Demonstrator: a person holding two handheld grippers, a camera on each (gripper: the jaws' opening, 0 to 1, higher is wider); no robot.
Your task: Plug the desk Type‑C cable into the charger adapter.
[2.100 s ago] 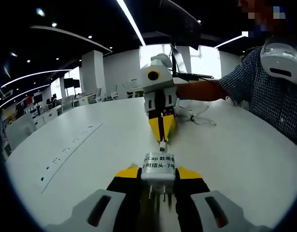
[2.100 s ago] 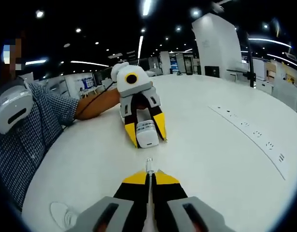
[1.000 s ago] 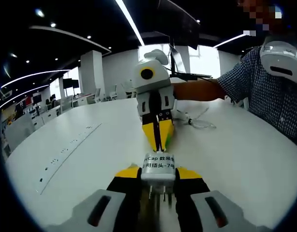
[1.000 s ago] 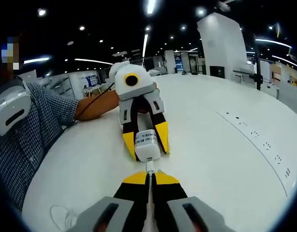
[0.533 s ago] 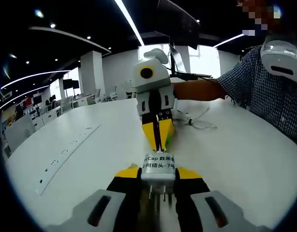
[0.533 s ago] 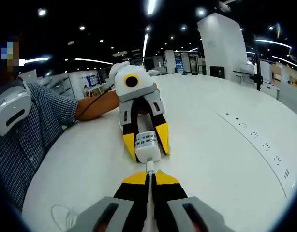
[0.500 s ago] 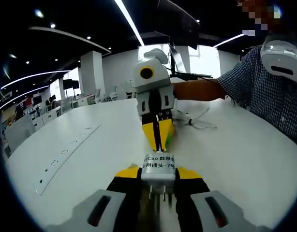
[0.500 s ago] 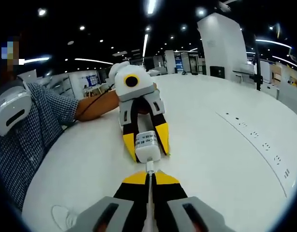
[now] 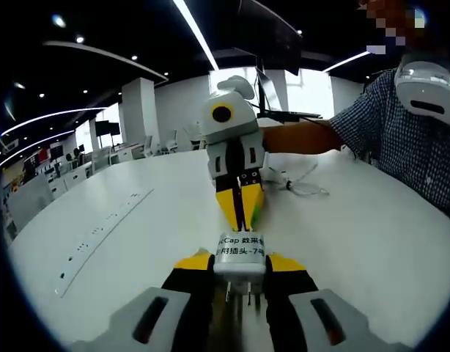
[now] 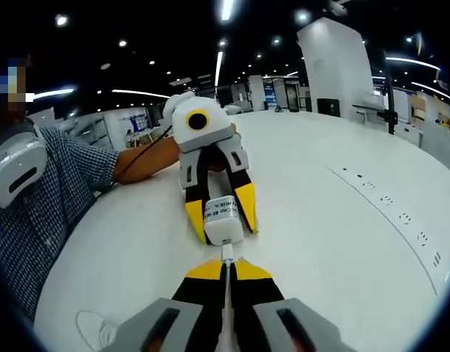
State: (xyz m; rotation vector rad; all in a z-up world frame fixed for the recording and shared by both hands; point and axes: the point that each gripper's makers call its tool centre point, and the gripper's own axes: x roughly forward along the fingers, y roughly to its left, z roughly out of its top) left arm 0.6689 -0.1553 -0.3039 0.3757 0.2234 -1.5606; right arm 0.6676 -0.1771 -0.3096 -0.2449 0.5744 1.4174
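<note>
Over a broad white desk [image 10: 342, 242] we hold the two grippers nose to nose, the whole job turning on one straight line between them. Our left gripper [image 9: 240, 265] has its yellow-tipped jaws clamped on the charger adapter [image 9: 240, 253], a small white block with a printed label, held above the desk; in the left gripper view its prongs face back toward the camera, so we judge its port end points forward, toward the other tool. Seen from the right gripper view, the same adapter [image 10: 222, 220] sits between the left gripper's jaws [image 10: 220, 220], its long axis running along those jaws and its blunt white end aimed at us. Our right gripper [image 10: 226, 273] has its jaws closed on the Type-C cable [image 10: 226, 293], whose thin plug [image 10: 226, 253] sticks straight out past the tips and meets the adapter's near face. Plug and adapter lie on one axis, end to end; whether the plug is fully seated we cannot tell, as the joint is too small to read. The cable's slack [image 9: 302, 183] lies looped on the desk beyond the right gripper [image 9: 241, 213].
</note>
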